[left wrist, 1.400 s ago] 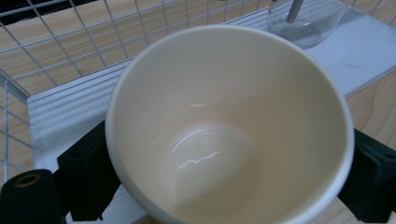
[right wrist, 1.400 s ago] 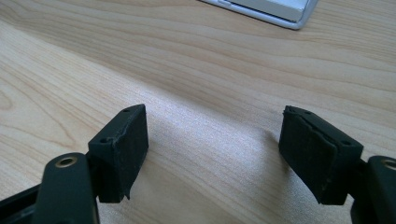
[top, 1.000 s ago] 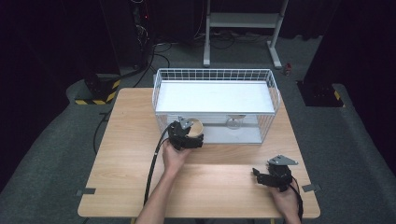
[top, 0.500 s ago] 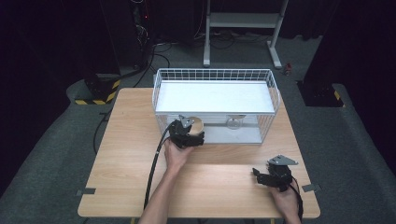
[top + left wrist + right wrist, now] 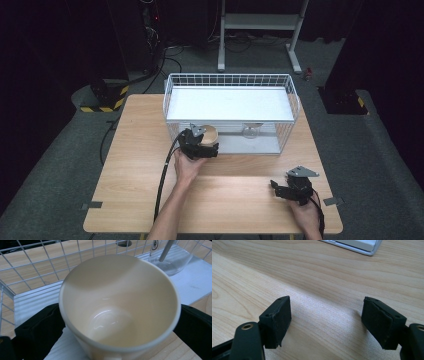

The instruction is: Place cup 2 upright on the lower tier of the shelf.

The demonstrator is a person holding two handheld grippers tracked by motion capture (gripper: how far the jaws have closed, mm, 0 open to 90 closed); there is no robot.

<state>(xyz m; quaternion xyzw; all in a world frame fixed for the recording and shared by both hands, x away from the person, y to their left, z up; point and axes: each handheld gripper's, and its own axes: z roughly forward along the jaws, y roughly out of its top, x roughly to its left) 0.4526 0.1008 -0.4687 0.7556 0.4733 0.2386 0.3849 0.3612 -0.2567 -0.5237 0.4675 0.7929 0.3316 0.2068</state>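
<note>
A cream cup [image 5: 207, 134] stands at the front left of the white wire basket [image 5: 230, 79], on its lower level. My left gripper [image 5: 205, 143] reaches in from the front, and the cup [image 5: 120, 302] sits between its two black jaws, mouth towards the camera and empty. The jaws have just been opening and now stand close on either side of the cup. My right gripper [image 5: 276, 187] rests low over the wooden table [image 5: 140, 150] near the front right corner. In the right gripper view it [image 5: 325, 312] is open, with bare wood between the pads.
A clear stemmed glass [image 5: 250, 131] stands in the basket to the right of the cup, and it [image 5: 172, 257] appears just behind the cup's rim. A white shelf [image 5: 230, 102] covers the basket's top. A black cable [image 5: 164, 175] trails from the left gripper along the forearm.
</note>
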